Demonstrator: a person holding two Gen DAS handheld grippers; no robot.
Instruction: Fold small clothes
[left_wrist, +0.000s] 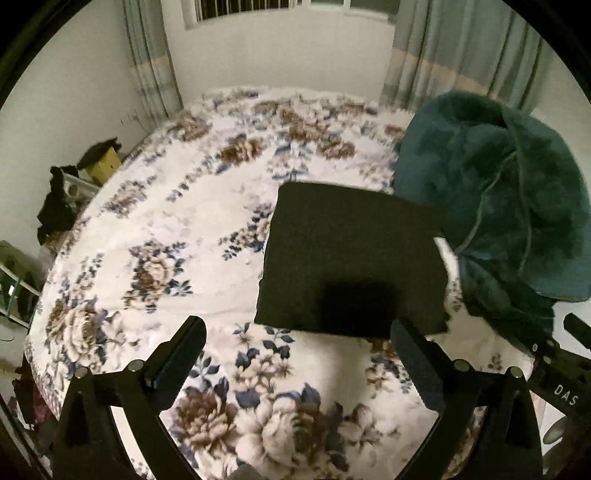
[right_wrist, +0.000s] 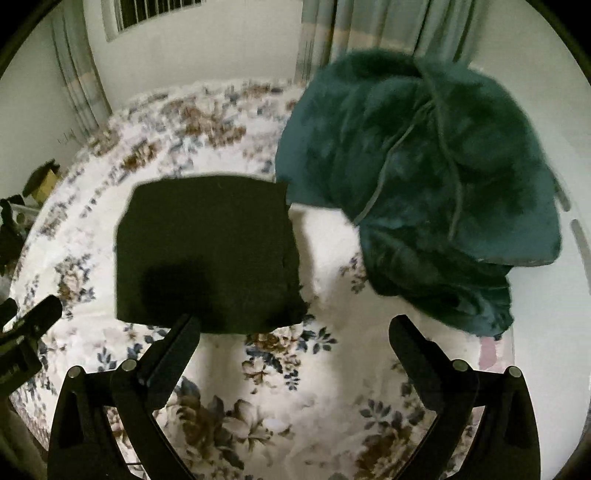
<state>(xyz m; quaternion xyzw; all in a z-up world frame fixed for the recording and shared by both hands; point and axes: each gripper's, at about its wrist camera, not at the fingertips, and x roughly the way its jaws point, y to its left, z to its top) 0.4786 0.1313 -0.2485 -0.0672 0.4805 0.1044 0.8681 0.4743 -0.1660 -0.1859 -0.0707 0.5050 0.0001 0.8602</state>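
A dark folded garment (left_wrist: 351, 258) lies flat as a neat, roughly square packet on the bed (left_wrist: 155, 229), which is covered by a white blanket with brown and blue flowers. What kind of garment it is cannot be made out; it reads as near black, with a darker shadow patch on its near edge.

The left gripper (left_wrist: 299, 354) hangs above the bed with its fingers (left_wrist: 177, 362) spread wide and nothing between them; its right finger overlaps the packet's near right corner in the left wrist view, but whether it touches is unclear. The right gripper (right_wrist: 295, 350) is likewise spread wide and empty, its left finger (right_wrist: 173, 354) overlapping the packet's near edge.

Just beside the packet on its right sits a crumpled teal fleece blanket (right_wrist: 424, 184), touching or nearly touching the packet's far right corner. Its far edge is blurred. Curtains (left_wrist: 461, 55) and a barred window (right_wrist: 147, 14) are cut off at the top. Dark clutter beside the bed at the left (left_wrist: 59, 206) is too blurred to identify.
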